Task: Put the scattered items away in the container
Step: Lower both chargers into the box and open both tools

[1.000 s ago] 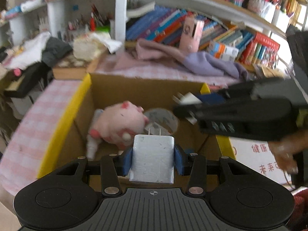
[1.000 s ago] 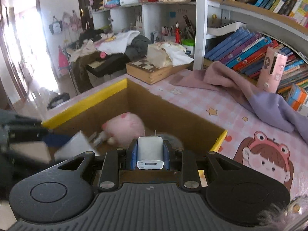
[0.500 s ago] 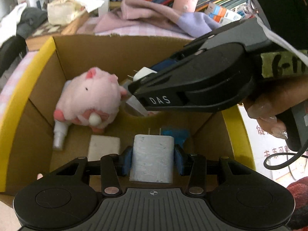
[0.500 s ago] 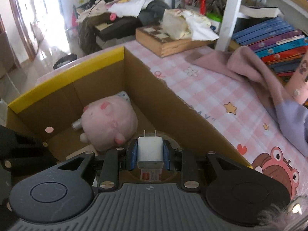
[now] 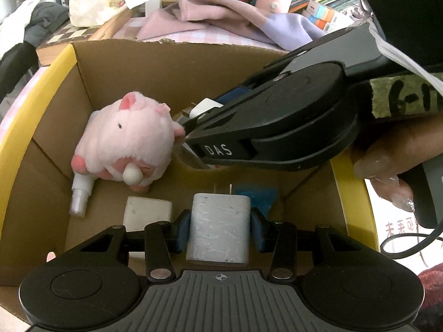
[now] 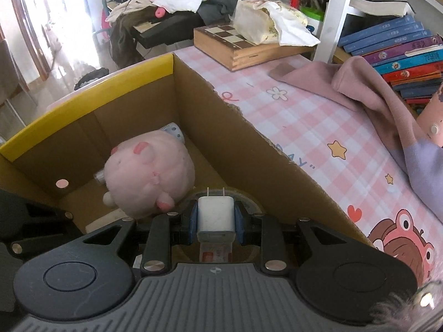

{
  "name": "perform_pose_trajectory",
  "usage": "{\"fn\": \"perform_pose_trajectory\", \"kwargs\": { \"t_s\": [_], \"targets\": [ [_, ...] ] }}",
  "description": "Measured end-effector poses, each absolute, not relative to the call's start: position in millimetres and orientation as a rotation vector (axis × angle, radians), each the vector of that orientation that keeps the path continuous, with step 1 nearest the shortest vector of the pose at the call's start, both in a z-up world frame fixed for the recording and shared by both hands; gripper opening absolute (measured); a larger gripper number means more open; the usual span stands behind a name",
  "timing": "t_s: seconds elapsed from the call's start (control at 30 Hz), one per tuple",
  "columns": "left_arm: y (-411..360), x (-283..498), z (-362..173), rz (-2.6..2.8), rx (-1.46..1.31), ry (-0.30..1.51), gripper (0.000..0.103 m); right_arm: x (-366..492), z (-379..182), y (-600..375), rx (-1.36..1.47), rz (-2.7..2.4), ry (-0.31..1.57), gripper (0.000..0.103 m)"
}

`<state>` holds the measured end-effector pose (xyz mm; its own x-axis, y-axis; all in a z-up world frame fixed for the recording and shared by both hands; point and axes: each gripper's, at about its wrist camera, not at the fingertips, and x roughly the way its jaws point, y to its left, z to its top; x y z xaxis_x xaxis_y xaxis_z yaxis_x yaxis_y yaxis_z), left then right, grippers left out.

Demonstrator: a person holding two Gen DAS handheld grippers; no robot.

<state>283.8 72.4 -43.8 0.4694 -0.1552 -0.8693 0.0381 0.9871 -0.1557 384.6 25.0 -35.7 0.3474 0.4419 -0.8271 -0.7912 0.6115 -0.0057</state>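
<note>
Holding: left gripper point(image 5: 220, 228) clamps grey wall charger point(image 5: 218, 228); right gripper point(image 6: 216, 222) clamps white charger point(image 6: 215, 217).
Change: both sank from above rim into cardboard box point(image 5: 171, 63).
Contents: pink plush pig point(image 5: 127, 141) at 10 o'clock.

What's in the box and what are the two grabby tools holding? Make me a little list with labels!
box: cardboard box with yellow edges, on a pink checked cloth
inside box: pink pig toy, small white bottle, white block
left tool: shut on a grey charger plug, above the box
right tool: shut on a white charger plug, above the box
</note>
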Motion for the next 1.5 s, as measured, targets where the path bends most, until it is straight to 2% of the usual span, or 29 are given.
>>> {"fn": "perform_pose_trajectory", "kwargs": {
  "t_s": [0.1, 0.23, 0.4, 0.73, 1.3, 1.5],
  "targets": [
    [75.0, 283.3, -41.7, -0.110, -0.143, 1.059, 0.046, 384.7, -35.2, 25.8, -0.453, 0.829, 0.892, 0.025],
    [73.6, 278.9, -37.9, -0.105, -0.123, 1.040, 0.060, 383.0, -29.6, 22.8, -0.429, 0.818, 0.866, 0.033],
    [76.3, 265.4, -25.9, -0.098, -0.114, 0.994, 0.064, 373.5, -18.8, 16.1, -0.401, 0.803, 0.839, 0.034],
    [75.2, 228.8, 11.8, -0.075, -0.025, 0.824, 0.079, 332.1, 16.5, -7.3, -0.319, 0.754, 0.757, 0.034],
    [77.4, 120.6, 45.4, -0.077, -0.003, 0.630, 0.082, 211.2, 56.6, -58.6, -0.180, 0.572, 0.612, 0.034],
    [72.6, 86.5, 42.5, -0.067, 0.001, 0.582, 0.089, 156.6, 55.5, -82.8, -0.141, 0.473, 0.569, 0.034]
  ]
}}
